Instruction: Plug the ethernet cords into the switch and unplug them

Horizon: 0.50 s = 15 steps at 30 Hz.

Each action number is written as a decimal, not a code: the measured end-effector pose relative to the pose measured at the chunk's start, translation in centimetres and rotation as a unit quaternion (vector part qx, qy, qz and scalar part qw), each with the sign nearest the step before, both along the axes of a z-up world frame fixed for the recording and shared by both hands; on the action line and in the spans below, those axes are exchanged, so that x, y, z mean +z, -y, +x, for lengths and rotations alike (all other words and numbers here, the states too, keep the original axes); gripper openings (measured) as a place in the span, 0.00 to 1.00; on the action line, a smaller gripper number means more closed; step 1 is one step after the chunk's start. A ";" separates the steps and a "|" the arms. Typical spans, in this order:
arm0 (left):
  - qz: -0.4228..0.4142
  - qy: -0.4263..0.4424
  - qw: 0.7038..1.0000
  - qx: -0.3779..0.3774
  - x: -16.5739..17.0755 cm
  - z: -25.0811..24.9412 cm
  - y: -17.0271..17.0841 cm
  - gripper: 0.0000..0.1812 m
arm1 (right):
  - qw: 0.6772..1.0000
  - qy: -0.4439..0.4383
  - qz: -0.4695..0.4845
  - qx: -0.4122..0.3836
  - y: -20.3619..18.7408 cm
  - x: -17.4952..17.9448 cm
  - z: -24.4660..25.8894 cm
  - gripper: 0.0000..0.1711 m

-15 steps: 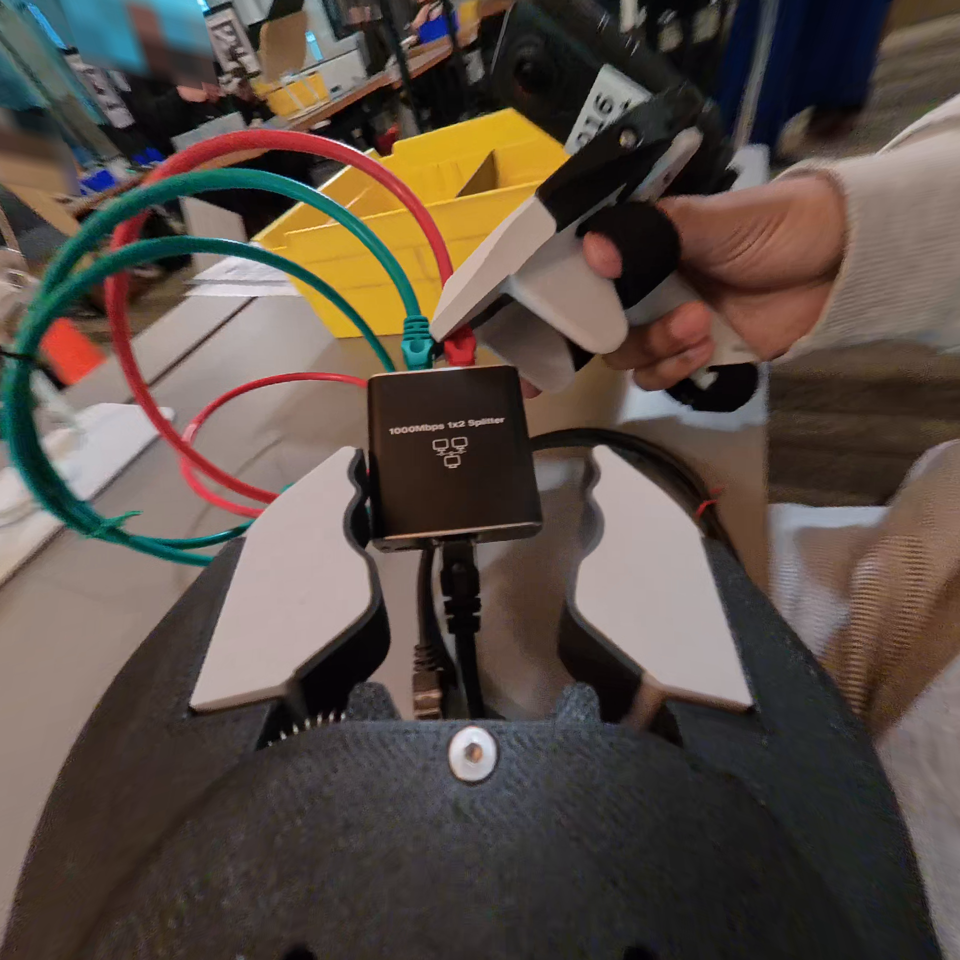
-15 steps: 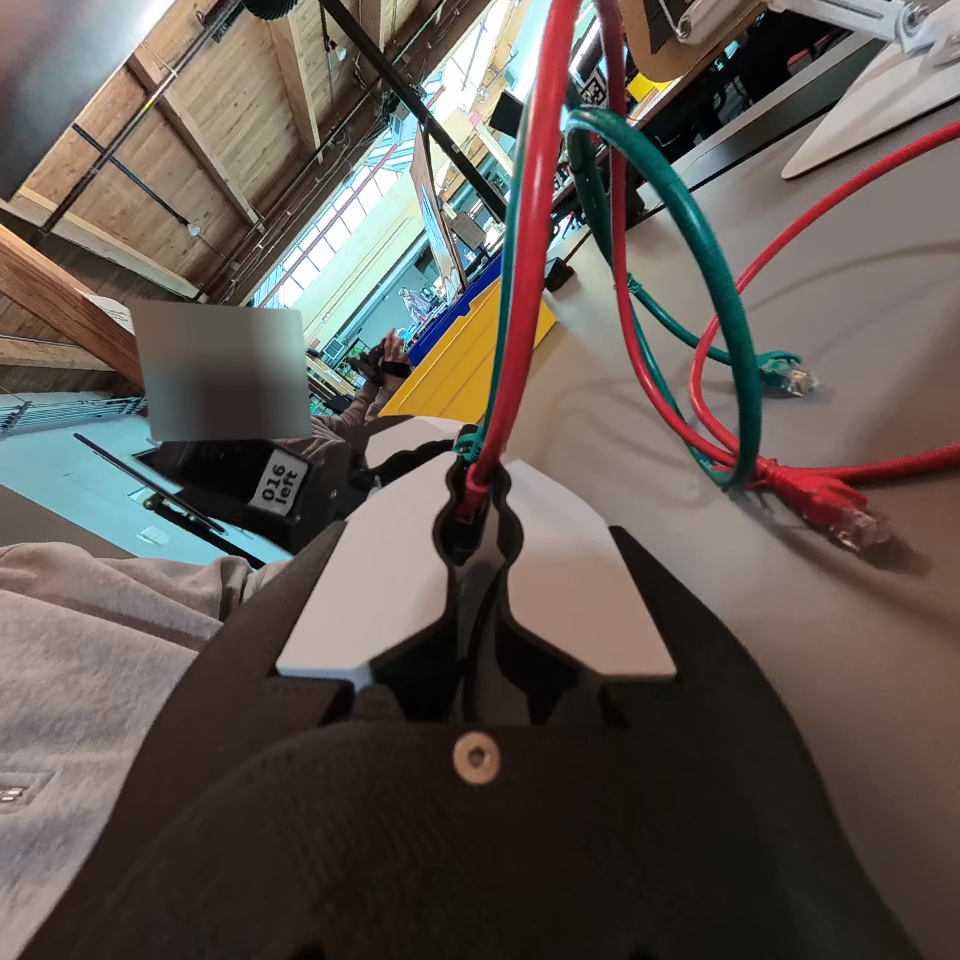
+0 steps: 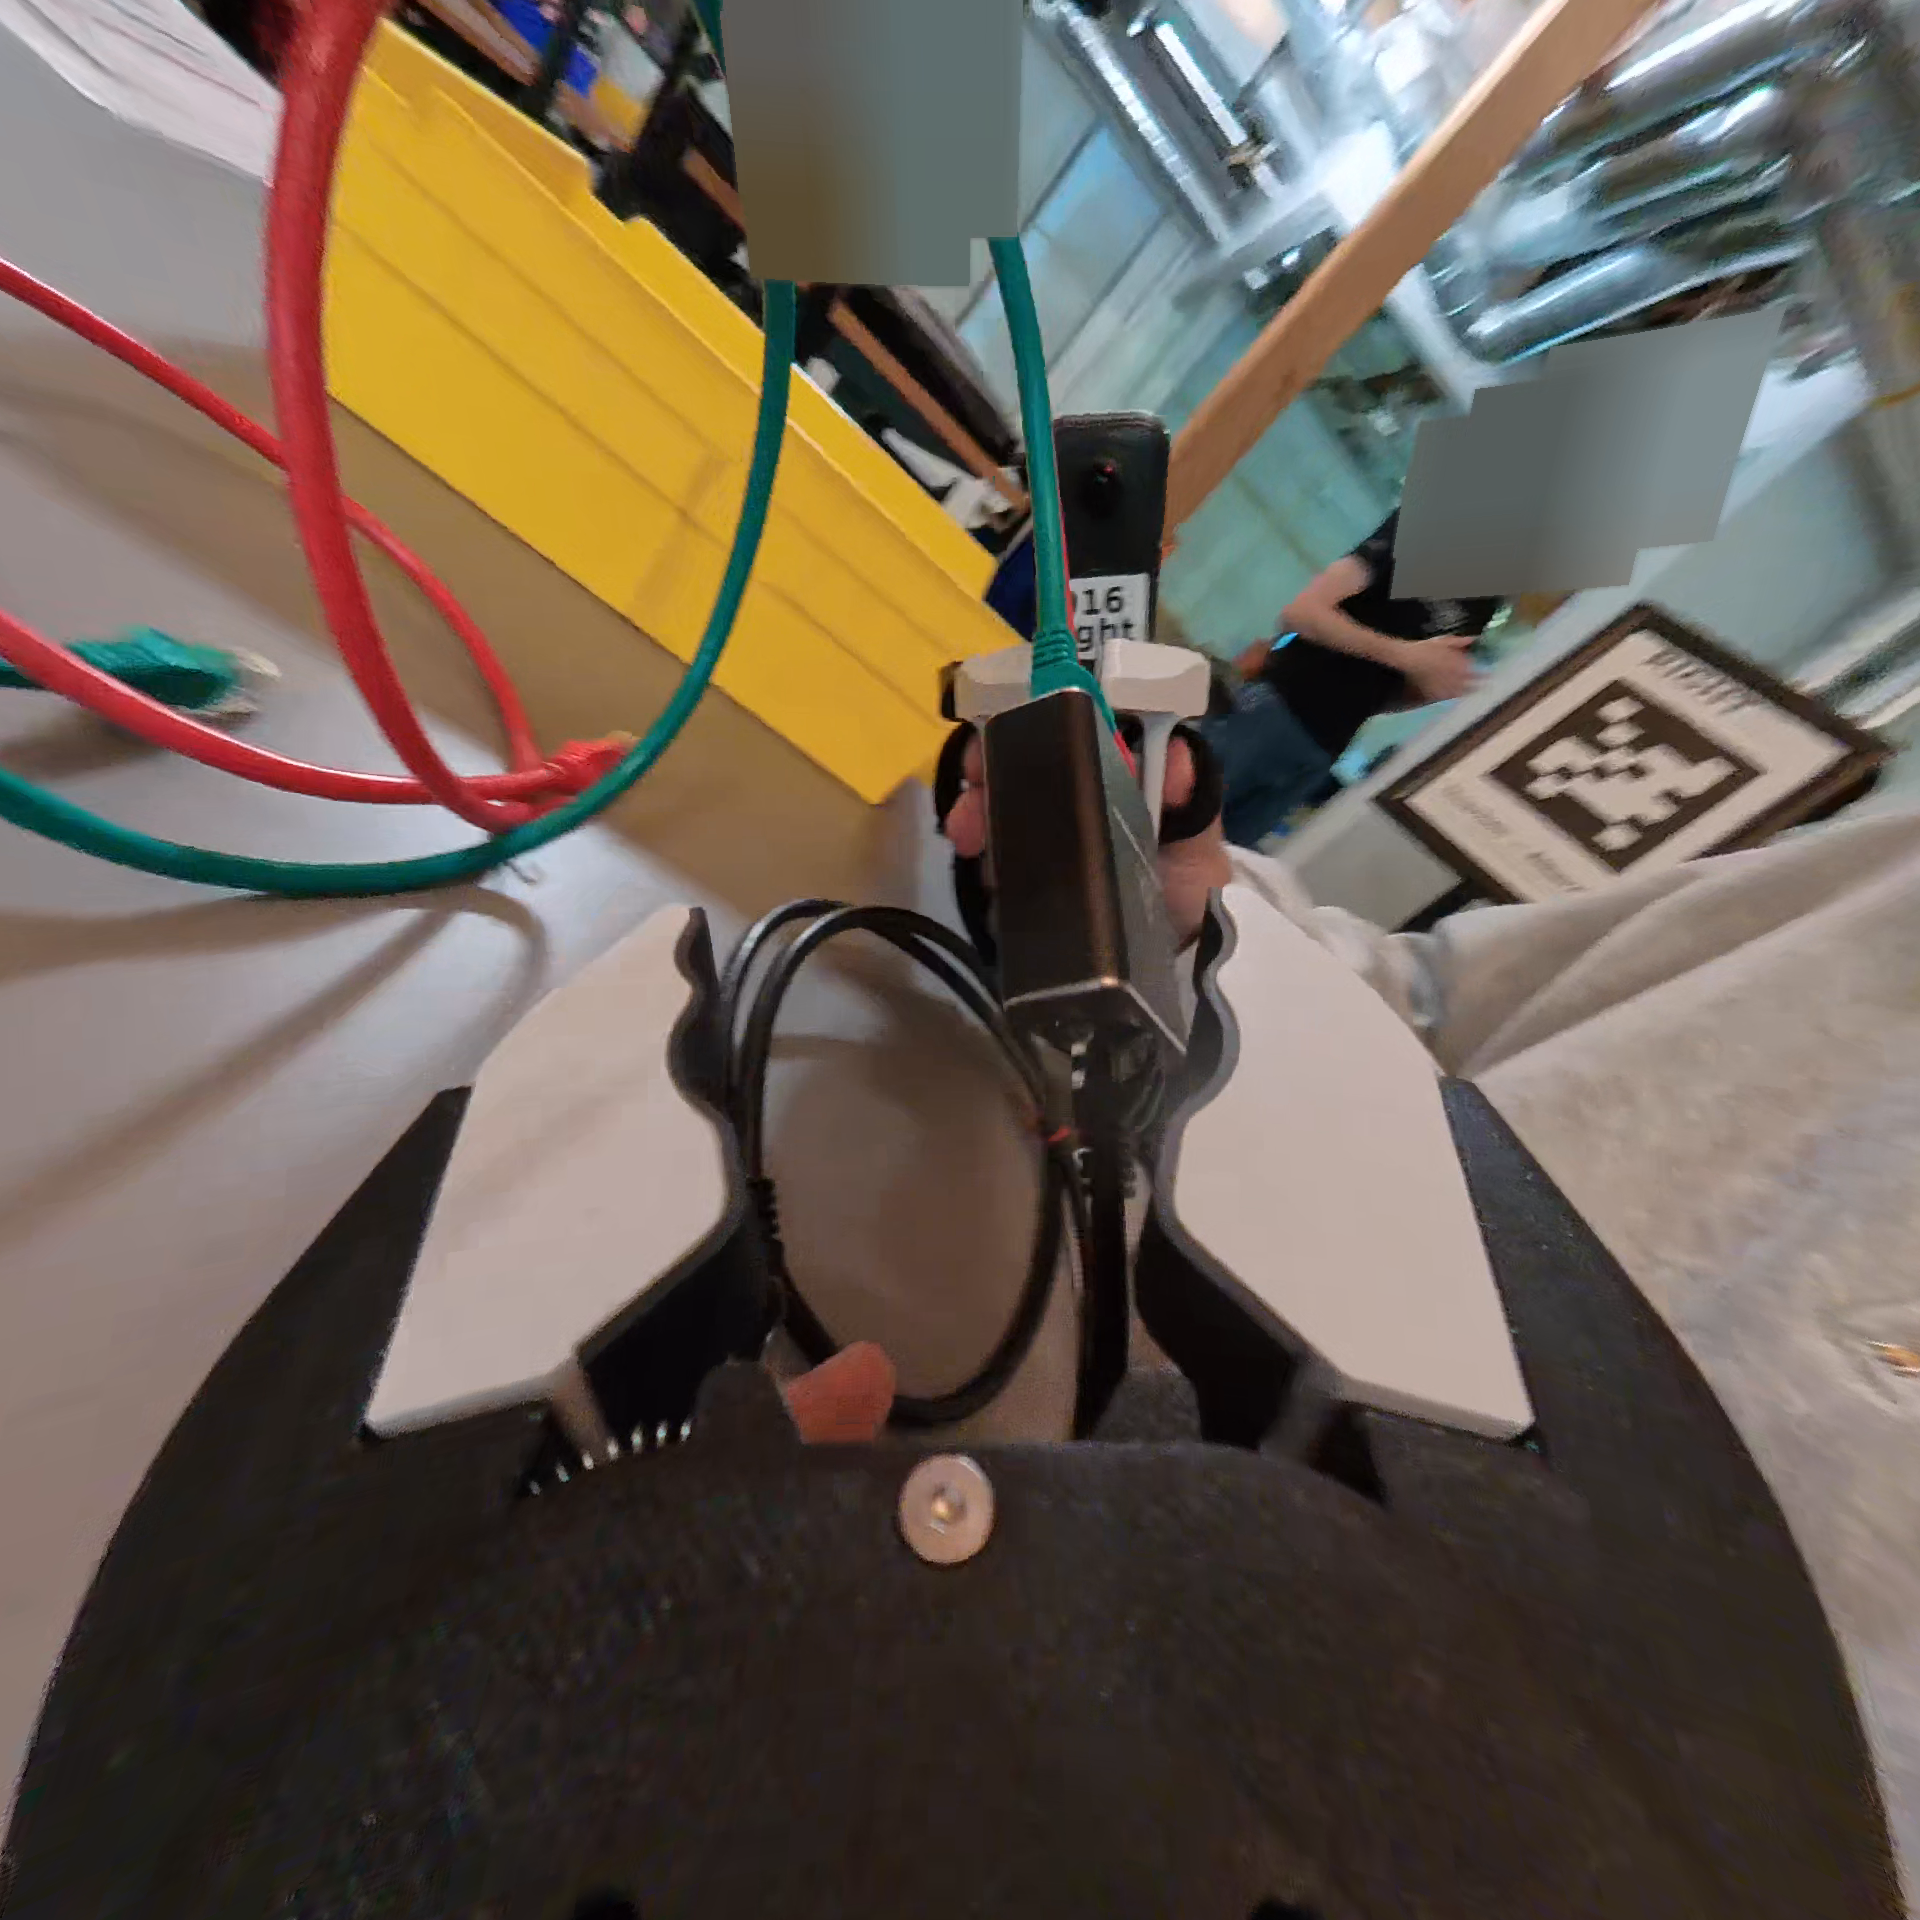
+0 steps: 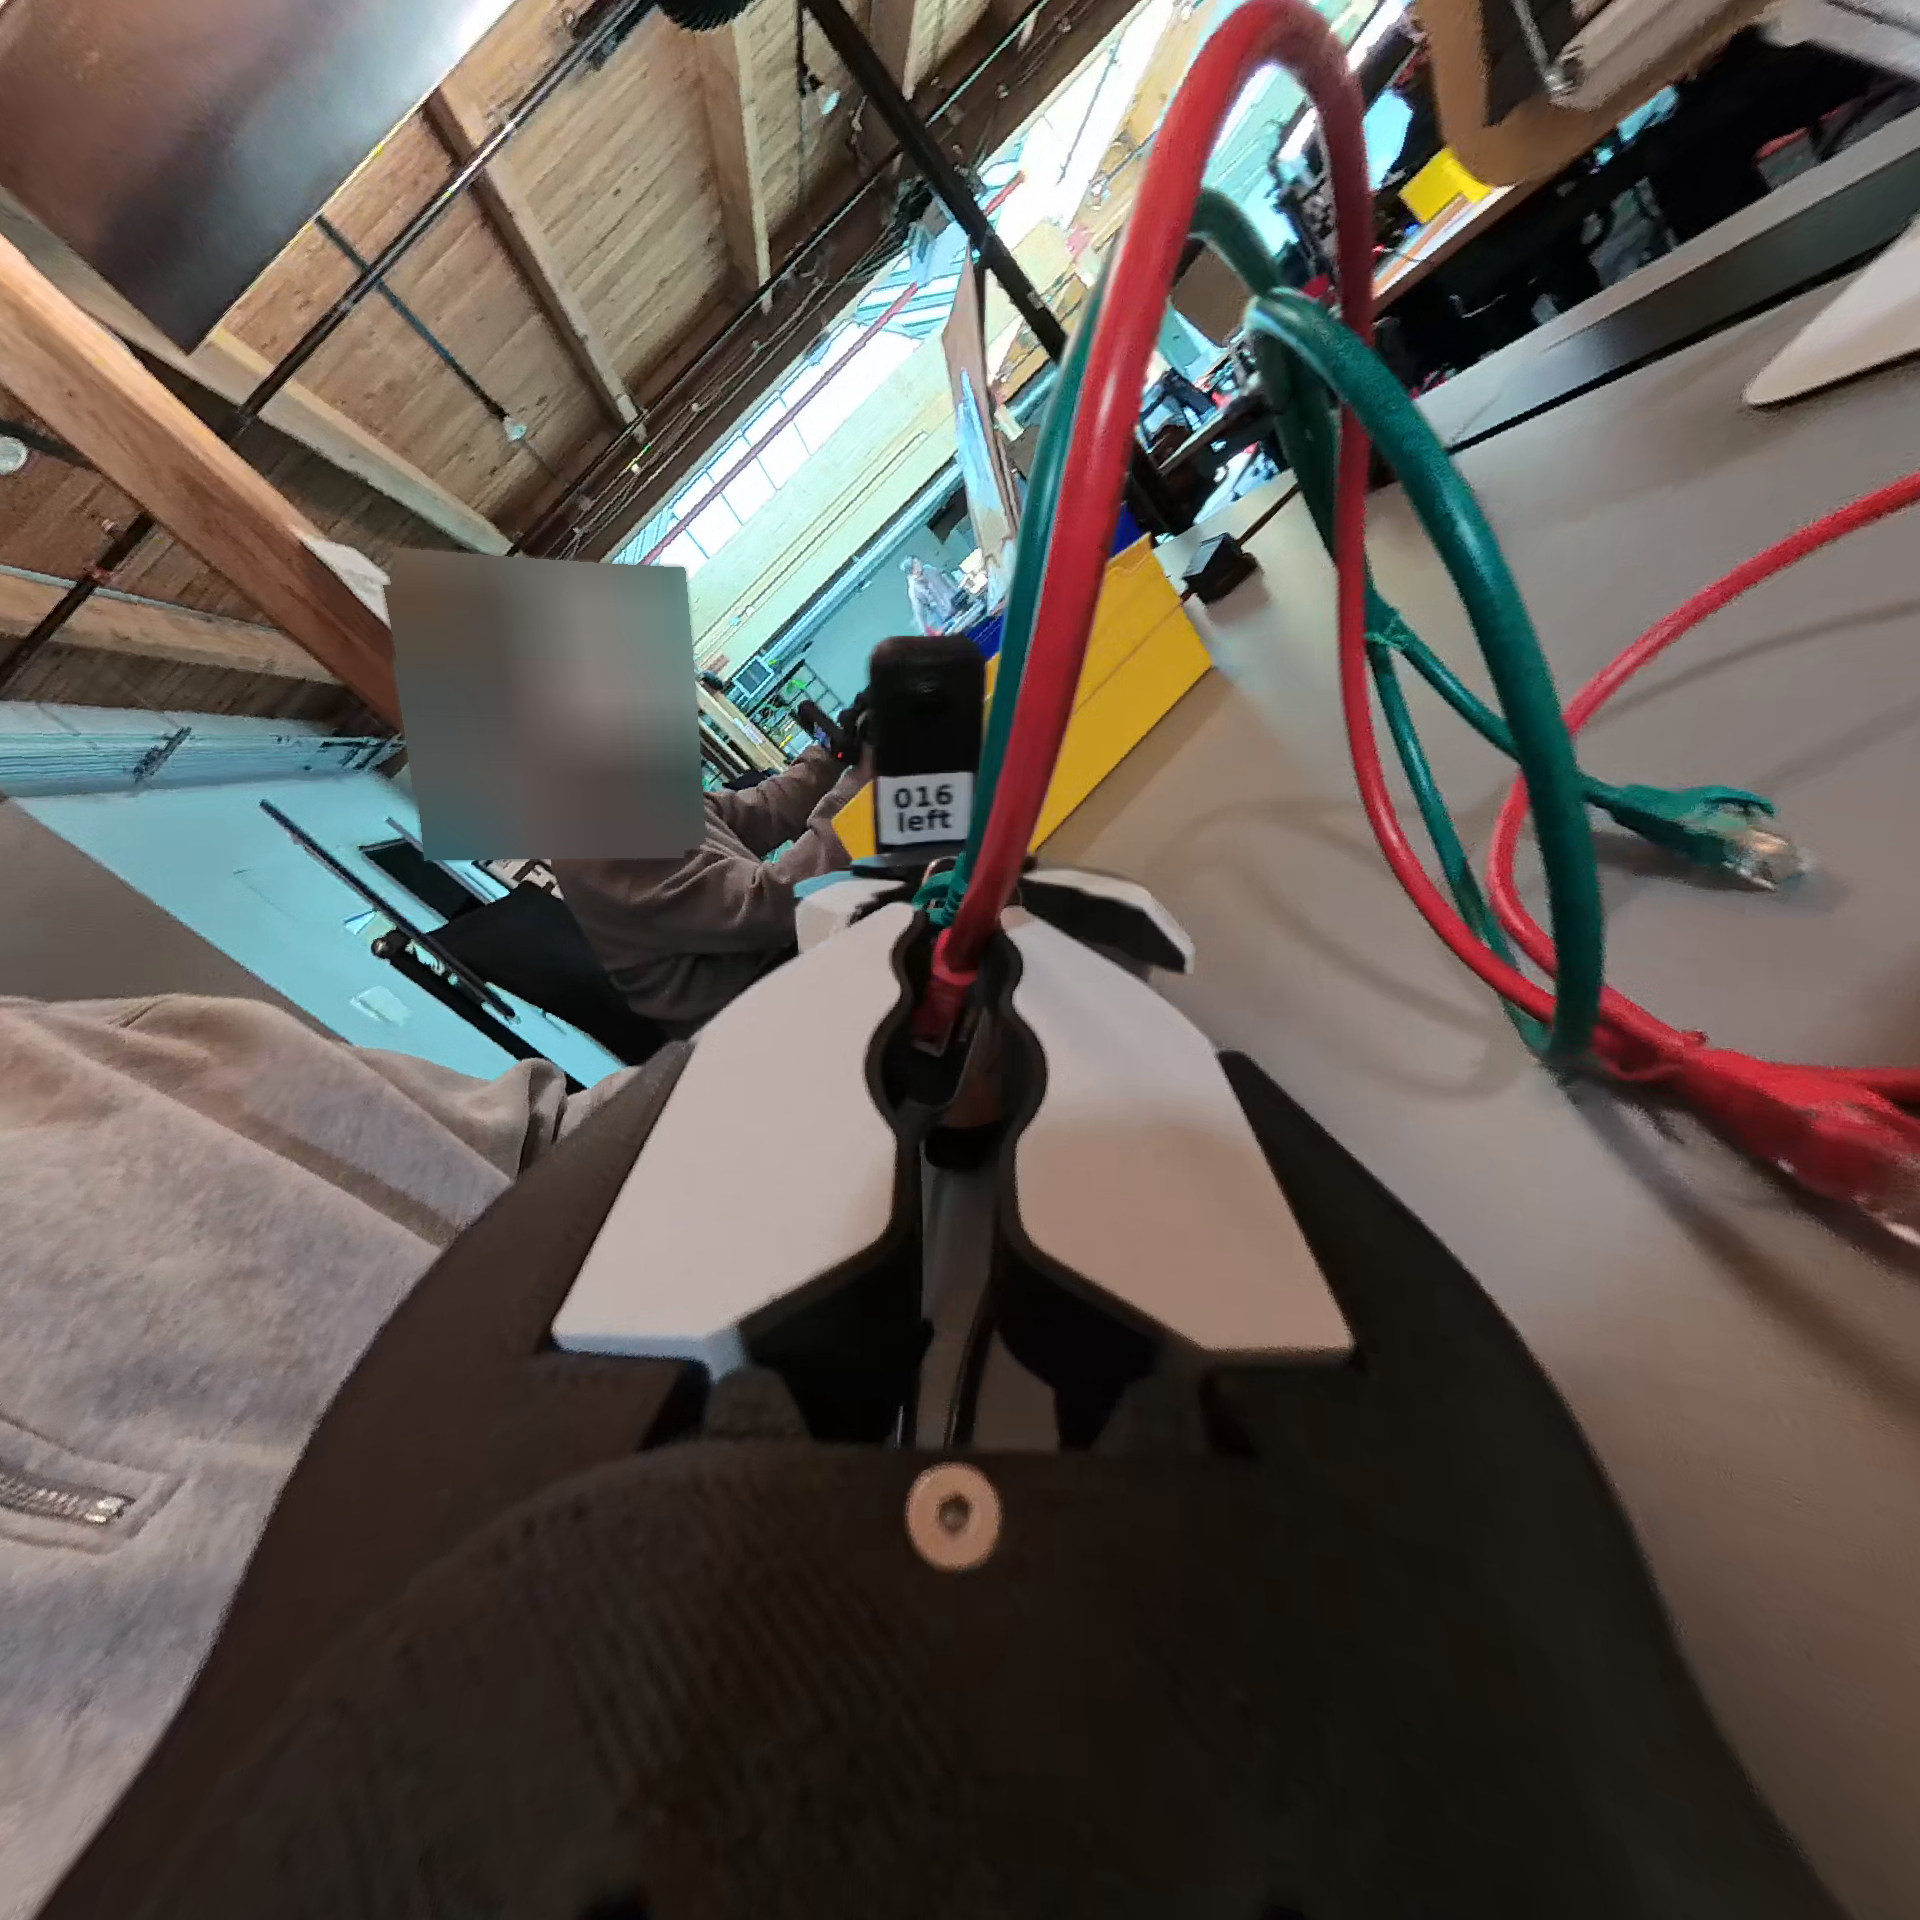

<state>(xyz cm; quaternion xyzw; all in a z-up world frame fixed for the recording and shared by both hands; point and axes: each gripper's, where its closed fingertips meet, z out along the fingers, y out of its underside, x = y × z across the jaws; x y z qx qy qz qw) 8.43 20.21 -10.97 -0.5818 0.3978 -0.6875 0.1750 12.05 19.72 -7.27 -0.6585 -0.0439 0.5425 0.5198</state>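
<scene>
Tabletop [image 4: 1558, 1299] behind: right tool [image 4: 961, 1003] (closed) pinches red plug [image 4: 940, 997].

Bin: I see a yellow bin [image 3: 582, 436] resting on the worktop [image 3: 208, 1091].
Marker board: I note a framed black-and-white board [image 3: 1631, 774] far right.
Overhead: wooden beam [image 4: 177, 468].

Count, both wrist views:
- Grippers: two, left gripper [image 3: 956, 971] and right gripper [image 4: 958, 971].
- Switch [image 3: 1060, 842]: one, black.
- Red ethernet cord [image 4: 1081, 540]: one.
- Green ethernet cord [image 4: 1475, 540]: one.
- Loose plug ends on the bench [image 4: 1662, 499]: two, red plug [image 4: 1808, 1122] and green plug [image 4: 1714, 821].
- Thin black cable [image 3: 758, 1143] at the switch: one.
- Yellow bin [image 3: 582, 395]: one.
</scene>
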 end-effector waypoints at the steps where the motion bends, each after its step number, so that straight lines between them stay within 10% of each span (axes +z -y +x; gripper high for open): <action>1: -0.020 0.004 1.000 -0.016 0.0 0.1 0.5 0.50 | 1.000 0.003 0.008 0.006 0.1 0.2 -0.3 0.06; 15: -0.066 0.022 0.994 -0.088 0.5 0.0 2.9 0.15 | 0.998 0.034 0.015 -0.051 -0.9 -0.1 -0.1 0.10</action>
